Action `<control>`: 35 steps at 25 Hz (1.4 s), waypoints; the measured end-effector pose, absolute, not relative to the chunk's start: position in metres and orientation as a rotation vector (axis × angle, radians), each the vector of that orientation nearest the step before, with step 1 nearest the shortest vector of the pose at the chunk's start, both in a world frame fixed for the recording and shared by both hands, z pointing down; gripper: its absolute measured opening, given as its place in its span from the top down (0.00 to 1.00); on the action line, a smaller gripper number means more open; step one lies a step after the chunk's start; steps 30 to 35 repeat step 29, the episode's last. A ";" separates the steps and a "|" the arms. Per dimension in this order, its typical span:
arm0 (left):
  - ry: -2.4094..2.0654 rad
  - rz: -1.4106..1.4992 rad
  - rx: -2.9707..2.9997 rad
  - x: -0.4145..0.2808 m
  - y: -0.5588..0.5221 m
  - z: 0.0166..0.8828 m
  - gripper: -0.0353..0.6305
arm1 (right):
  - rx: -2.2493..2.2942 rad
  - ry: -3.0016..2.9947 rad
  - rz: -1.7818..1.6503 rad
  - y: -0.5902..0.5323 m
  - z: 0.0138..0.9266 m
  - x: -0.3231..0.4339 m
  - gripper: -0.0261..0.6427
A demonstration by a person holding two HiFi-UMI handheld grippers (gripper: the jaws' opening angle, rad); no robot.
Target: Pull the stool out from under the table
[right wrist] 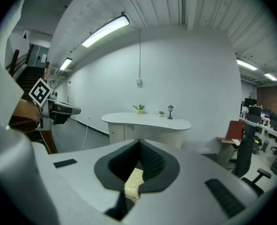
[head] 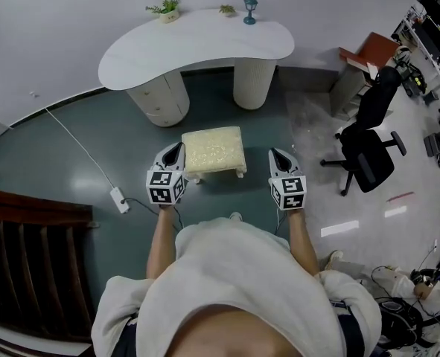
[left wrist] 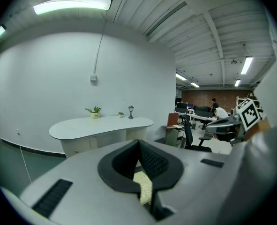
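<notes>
Head view: stool stands on the floor clear of the bench, between left tool and right tool. Only the gripper views show the jaws: both pairs pressed together, empty, with a pale sliver of stool below.

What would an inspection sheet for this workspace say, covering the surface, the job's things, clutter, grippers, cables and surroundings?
Surface: dark green floor, glossy; the white curved table stands by the wall.
Job's things: the cream stool stands upright on the floor, fully clear of the table.
Clutter: a potted plant, a smaller plant and a lantern ornament sit along the table's far edge.
Grippers: the left gripper and right gripper are both shut and empty, one on either side of the stool in the head view.
Cables: a white cable runs across the floor to a power strip.
Surroundings: a black office chair, crowded desks and a dark wooden structure.
</notes>
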State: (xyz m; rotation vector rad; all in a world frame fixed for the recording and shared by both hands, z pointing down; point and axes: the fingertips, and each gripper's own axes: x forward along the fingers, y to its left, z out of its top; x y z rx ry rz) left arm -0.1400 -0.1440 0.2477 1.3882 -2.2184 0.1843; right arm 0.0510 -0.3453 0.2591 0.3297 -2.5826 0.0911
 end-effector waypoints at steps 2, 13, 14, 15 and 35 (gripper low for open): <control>-2.224 0.177 1.387 -0.138 -0.143 0.248 0.93 | 0.337 -2.583 0.089 -0.346 0.260 0.055 0.97; -2.227 0.181 1.386 -0.132 -0.141 0.253 0.93 | 0.338 -2.589 0.054 -0.352 0.256 0.055 0.97; -2.227 0.181 1.385 -0.131 -0.141 0.254 0.93 | 0.337 -2.588 0.053 -0.351 0.257 0.055 0.97; -2.226 0.181 1.383 -0.131 -0.140 0.254 0.93 | 0.335 -2.587 0.054 -0.350 0.258 0.055 0.97; -2.228 0.193 1.382 -0.125 -0.144 0.253 0.93 | 0.317 -2.586 0.071 -0.356 0.260 0.055 0.97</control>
